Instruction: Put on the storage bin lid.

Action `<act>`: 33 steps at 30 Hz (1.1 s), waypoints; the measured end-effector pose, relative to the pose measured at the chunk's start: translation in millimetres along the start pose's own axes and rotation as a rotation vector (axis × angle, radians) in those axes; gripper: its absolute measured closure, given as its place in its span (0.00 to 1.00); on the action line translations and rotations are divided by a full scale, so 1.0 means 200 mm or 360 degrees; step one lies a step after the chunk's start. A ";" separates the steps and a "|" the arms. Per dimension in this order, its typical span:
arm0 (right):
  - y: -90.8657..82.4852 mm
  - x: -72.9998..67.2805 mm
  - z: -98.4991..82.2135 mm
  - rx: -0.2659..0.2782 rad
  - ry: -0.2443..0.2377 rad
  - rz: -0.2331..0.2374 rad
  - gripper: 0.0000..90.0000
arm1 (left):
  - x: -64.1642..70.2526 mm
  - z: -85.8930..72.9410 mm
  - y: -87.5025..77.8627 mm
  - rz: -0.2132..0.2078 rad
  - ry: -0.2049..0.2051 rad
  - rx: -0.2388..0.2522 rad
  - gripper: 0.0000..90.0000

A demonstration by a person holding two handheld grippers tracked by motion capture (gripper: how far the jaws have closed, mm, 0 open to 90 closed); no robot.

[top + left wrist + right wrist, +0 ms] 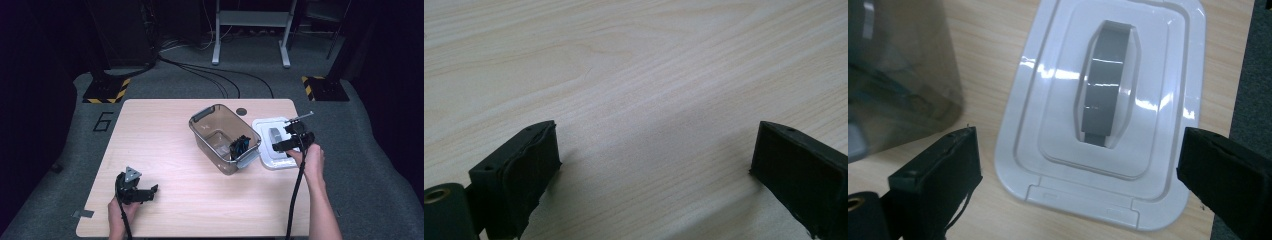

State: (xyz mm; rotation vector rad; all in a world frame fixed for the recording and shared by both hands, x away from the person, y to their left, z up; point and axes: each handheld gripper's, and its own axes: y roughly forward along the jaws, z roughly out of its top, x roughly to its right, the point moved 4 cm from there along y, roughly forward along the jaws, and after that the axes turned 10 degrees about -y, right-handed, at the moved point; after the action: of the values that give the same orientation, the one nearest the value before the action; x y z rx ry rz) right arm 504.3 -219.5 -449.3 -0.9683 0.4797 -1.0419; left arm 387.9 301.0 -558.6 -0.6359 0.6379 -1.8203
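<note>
A clear grey-tinted plastic bin stands open in the middle of the wooden table, with a black and blue object leaning inside its right end. Its white lid with a grey handle lies flat to the bin's right. My right gripper hovers over that lid, open, its jaws straddling the lid's near end with nothing between them. My left gripper rests low near the table's front left, open over bare wood.
The table's right edge runs just beside the lid. A small dark round grommet sits behind the bin. Cables and metal stand legs lie on the grey floor beyond the table.
</note>
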 end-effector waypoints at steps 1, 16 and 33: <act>0.02 0.01 0.00 0.0008 0.0010 -0.0001 0.03 | 0.00 0.00 0.00 0.0000 0.0000 0.0001 0.06; 0.24 0.05 0.00 0.0051 0.0110 -0.0062 0.16 | 0.00 0.00 0.00 -0.0001 -0.0001 0.0003 0.06; 0.36 0.06 0.01 0.0056 0.0157 -0.0170 0.59 | 0.00 0.00 0.00 -0.0001 -0.0002 0.0003 0.06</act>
State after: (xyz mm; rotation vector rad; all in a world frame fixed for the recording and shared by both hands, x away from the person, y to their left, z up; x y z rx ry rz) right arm 547.6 -216.4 -508.6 -0.9223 0.4933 -1.1951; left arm 388.1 300.9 -558.8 -0.6362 0.6349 -1.8210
